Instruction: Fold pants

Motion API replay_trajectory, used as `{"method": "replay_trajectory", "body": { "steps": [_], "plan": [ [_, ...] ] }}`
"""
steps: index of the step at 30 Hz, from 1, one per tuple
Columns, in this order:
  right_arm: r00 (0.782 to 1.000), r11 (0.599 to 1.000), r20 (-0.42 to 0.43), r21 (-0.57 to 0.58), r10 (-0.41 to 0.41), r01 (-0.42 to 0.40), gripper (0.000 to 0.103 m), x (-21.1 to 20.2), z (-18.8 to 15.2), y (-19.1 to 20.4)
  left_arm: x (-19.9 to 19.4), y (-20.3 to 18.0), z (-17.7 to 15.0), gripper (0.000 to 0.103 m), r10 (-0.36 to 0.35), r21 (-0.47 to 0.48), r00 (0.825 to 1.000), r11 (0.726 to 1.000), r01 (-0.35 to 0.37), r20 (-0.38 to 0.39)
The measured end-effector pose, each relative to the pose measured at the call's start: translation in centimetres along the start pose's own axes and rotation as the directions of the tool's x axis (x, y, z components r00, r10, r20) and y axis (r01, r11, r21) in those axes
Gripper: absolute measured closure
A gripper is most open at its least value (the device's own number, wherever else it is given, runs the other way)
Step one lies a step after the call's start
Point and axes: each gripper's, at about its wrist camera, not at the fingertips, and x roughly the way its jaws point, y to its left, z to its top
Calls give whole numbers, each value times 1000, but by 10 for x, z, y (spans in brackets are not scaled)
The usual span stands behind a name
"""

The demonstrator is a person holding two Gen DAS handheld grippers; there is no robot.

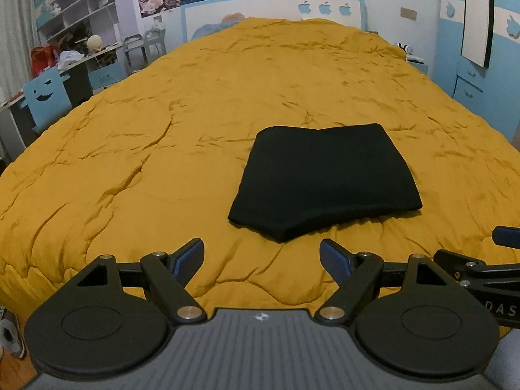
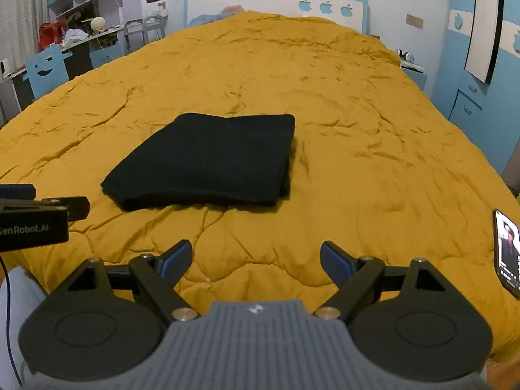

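Already folded into a compact black rectangle, the pants (image 1: pixel 323 180) lie on the bed (image 1: pixel 130 149). Nearer than the pants, left tongs (image 1: pixel 261 260) and right tongs (image 2: pixel 256 260) gape wide, empty, apparently finished.

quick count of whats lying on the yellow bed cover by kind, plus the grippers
folded black pants: 1
phone: 1
grippers: 2, the left gripper and right gripper, both open and empty
total: 4
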Motion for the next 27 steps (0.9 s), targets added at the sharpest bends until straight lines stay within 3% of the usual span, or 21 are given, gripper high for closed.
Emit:
{"method": "replay_trajectory", "body": {
  "steps": [27],
  "plan": [
    [1000,1000,-18,-2,-4,4,21,5,2,2,7,-2,-2,9,-7,15,1000,1000,7,-14]
  ]
}}
